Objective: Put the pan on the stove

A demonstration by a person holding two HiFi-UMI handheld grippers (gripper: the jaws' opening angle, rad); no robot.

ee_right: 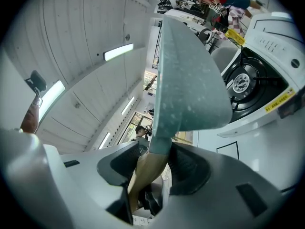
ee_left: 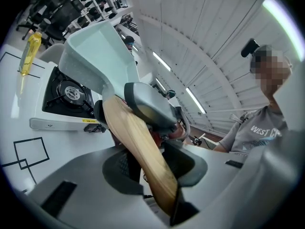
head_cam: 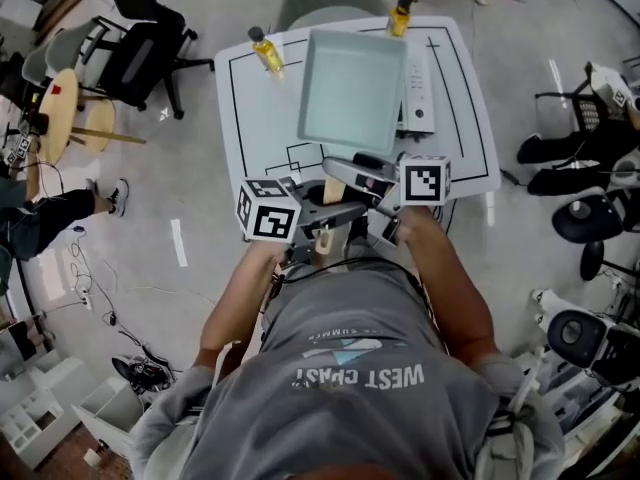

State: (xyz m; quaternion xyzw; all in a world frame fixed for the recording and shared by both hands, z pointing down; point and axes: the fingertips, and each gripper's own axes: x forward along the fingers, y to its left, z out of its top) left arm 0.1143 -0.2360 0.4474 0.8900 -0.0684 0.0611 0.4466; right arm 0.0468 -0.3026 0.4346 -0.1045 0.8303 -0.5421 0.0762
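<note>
Stove (head_cam: 420, 90) mostly behind pan (head_cam: 350, 88)

Your head camera is looking steeply down on the white table (head_cam: 250, 118); both gripper cameras are looking close along their jaws, sharing the pale green square pan (head_cam: 350, 88).

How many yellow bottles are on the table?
2. One yellow bottle stands left of the pan; the other stands at the table's far edge, beside the stove. The pan could hide more.
</note>
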